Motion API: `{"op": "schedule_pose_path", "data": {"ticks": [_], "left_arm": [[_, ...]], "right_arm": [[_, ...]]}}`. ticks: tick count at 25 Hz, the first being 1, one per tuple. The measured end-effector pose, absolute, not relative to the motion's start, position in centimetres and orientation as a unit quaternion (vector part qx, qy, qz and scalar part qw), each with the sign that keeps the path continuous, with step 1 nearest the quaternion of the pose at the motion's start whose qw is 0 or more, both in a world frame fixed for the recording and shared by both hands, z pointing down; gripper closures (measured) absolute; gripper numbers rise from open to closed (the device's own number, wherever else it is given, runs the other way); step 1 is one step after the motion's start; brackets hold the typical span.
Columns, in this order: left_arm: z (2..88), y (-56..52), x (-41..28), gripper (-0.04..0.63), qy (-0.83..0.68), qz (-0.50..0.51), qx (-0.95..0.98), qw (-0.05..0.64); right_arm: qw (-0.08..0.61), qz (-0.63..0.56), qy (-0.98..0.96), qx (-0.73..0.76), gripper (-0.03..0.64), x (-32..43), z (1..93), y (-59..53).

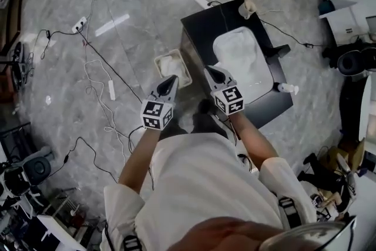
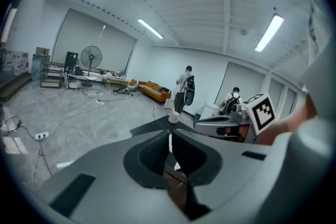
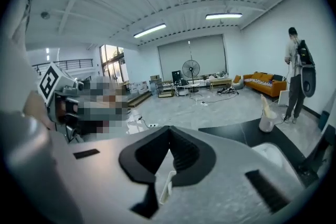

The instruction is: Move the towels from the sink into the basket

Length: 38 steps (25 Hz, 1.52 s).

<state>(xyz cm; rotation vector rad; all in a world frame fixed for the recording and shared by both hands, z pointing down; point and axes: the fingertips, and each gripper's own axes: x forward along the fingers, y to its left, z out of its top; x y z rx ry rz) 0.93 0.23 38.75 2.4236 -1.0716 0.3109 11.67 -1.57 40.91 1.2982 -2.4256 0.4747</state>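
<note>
Jaws pressed together on the left gripper (image 2: 170,135), nothing caught between them; same on the right gripper (image 3: 169,129), tips meeting, empty; a sliver of something white below its closed jaws, too little of it to name. Both held side by side in front of the person's chest, pointing forward and a little down, marker cubes facing up in the head view.

Just past the left tips in that view, a small white basket (image 1: 158,59) on the floor, set against the left side of a black counter (image 1: 202,23); inside it a pale crumpled towel (image 1: 175,65) filling most of the space; tips overlapping the basket's near corner in the picture, held above it, not touching.

Just past the right tips, the counter's near left edge; sunk into its top, a white sink (image 1: 218,39) with white towels (image 1: 244,64) heaped inside, hard to separate from the basin itself; no contact between either gripper and that cloth, the right one the nearer.

At the counter's far corner, a pale cup (image 1: 247,9), something standing upright in it. All around, grey marble floor (image 1: 135,3) strewn with cables, a power strip (image 1: 79,24) among them; farther off in the right gripper view, a standing fan (image 3: 190,68), an orange sofa (image 3: 265,83) and a person with a backpack (image 3: 296,73) beyond the counter.
</note>
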Motion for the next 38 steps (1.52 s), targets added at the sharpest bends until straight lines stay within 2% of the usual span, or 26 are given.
{"op": "schedule_pose_path", "data": {"ticks": [4,10,19,34,38], "left_arm": [[33.7,0.7,2.0,0.578,-0.387,0.089,0.893,0.211],[27.4,1.7,2.5,0.578,-0.394,0.06,0.904,0.158],[21.7,2.7,2.3,0.577,-0.39,0.035,0.916,0.09],[22.8,0.8,6.2,0.578,-0.368,0.039,0.922,0.111],[24.1,0.3,8.0,0.578,-0.359,0.05,0.923,0.125]], "right_arm": [[0.143,0.146,-0.848,0.488,0.616,14.9,35.7,-0.7],[0.134,0.066,-0.846,0.512,0.617,18.0,28.7,1.8],[0.112,0.007,-0.837,0.535,0.617,20.0,22.8,3.4],[0.109,0.027,-0.819,0.563,0.615,22.9,23.8,2.3],[0.125,0.06,-0.811,0.569,0.572,24.7,26.3,1.5]]}}
